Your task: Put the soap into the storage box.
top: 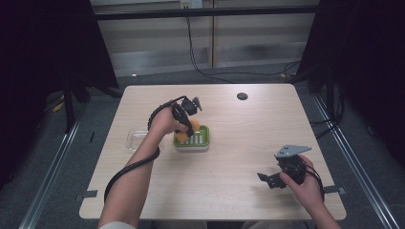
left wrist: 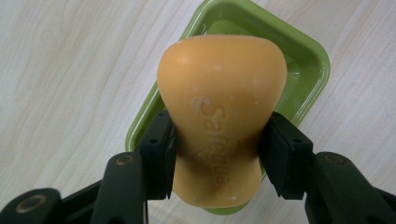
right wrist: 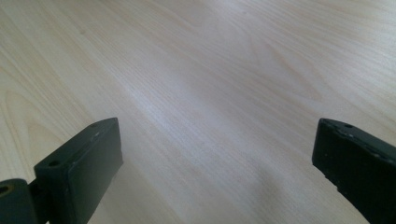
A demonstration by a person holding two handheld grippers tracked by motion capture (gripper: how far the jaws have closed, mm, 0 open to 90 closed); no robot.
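Observation:
An orange bar of soap with "Safeguard" stamped on it is pinched at its waist by my left gripper, which is shut on it. The soap hangs just above a green soap dish near the table's middle. In the left gripper view the dish's green rim shows behind the soap. My right gripper rests low near the front right of the table, its jaws wide apart over bare wood with nothing between them.
A clear plastic lid or tray lies on the table left of the dish, partly behind the left hand. A small black round thing sits near the far edge. Cables trail on the floor beyond the table.

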